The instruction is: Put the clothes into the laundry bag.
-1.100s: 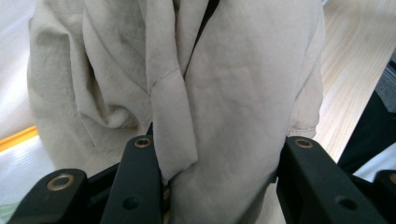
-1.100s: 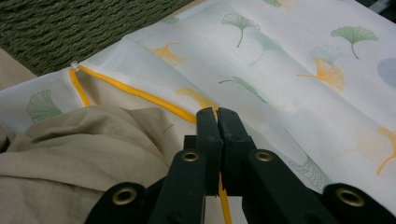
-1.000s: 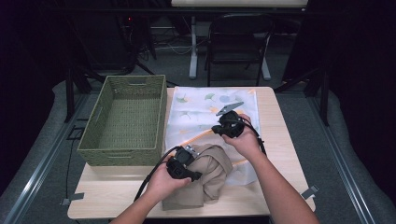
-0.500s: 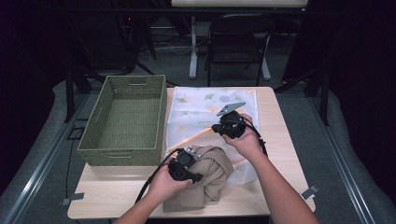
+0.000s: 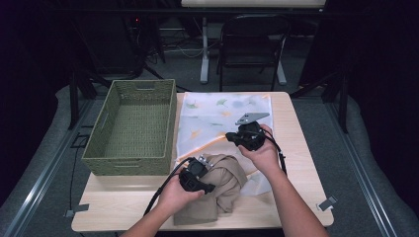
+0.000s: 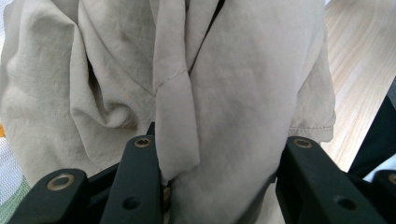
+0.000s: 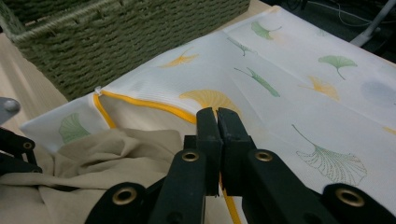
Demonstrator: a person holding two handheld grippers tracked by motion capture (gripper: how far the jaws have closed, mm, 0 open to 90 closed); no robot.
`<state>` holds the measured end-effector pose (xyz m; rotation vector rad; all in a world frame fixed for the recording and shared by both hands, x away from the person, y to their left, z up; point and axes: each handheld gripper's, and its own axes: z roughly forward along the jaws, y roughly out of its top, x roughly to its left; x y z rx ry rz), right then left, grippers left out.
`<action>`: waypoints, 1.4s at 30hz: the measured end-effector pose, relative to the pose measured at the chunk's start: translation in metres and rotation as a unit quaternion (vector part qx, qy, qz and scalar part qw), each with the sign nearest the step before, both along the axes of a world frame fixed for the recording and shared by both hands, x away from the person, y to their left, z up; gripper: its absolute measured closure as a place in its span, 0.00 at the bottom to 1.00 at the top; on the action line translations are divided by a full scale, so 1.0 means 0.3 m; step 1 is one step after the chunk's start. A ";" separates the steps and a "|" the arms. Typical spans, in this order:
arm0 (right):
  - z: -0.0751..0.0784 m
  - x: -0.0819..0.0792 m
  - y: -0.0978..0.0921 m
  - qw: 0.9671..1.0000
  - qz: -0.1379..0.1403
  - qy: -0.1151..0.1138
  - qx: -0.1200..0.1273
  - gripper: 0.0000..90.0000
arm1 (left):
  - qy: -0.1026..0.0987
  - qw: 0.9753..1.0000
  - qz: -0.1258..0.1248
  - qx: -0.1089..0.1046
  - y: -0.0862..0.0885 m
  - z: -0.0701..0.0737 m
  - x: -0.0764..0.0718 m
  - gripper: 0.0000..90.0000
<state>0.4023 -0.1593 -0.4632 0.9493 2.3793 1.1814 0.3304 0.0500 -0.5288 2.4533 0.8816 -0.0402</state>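
beige cloth [image 5: 220,185], crumpled in a heap, is seen at the near edge of the table [image 5: 296,148], its far side lying on the mouth of a white mesh bag [image 5: 222,116] printed with green and yellow leaves. the left tongs [image 5: 196,177] are pressed into the heap; in the left gripper view a fold of the cloth [image 6: 177,116] is caught against one jaw while the jaws stand fairly wide apart around the bulk of it, so the cloth appears gathered rather than firmly pinched. the right tongs [image 7: 217,140] are closed tight on the bag's yellow-trimmed edge [image 7: 140,103], which seems to be held up so the opening stays wide for the cloth to be pushed in. a green woven basket [image 5: 133,128] is set just beside the bag on the left, probably to receive the filled bag. the table is of pale wood; behind it a dark room with a chair [image 5: 252,44] and cables on a grey floor can be made out.
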 end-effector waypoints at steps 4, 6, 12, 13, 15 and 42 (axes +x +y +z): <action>0.008 -0.009 -0.008 1.000 -0.001 -0.008 0.013 0.98 | 0.002 1.000 0.000 0.004 -0.006 0.002 0.002 0.71; 0.014 -0.004 -0.011 1.000 0.000 -0.008 0.014 0.98 | 0.002 1.000 0.001 0.003 -0.008 0.001 0.002 0.71; 0.013 -0.005 -0.010 1.000 0.001 -0.007 0.005 0.98 | 0.003 1.000 0.009 0.001 -0.012 0.002 0.002 0.71; 0.015 -0.005 -0.011 1.000 0.002 -0.006 0.002 0.98 | 0.004 1.000 0.009 0.002 -0.011 0.005 0.003 0.71; 0.016 -0.008 -0.013 1.000 0.000 -0.006 0.004 0.98 | 0.004 1.000 0.010 0.002 -0.010 0.010 0.007 0.71; 0.023 -0.019 -0.007 1.000 0.005 -0.010 0.002 0.98 | -0.018 0.998 0.066 0.002 -0.075 0.070 0.140 0.71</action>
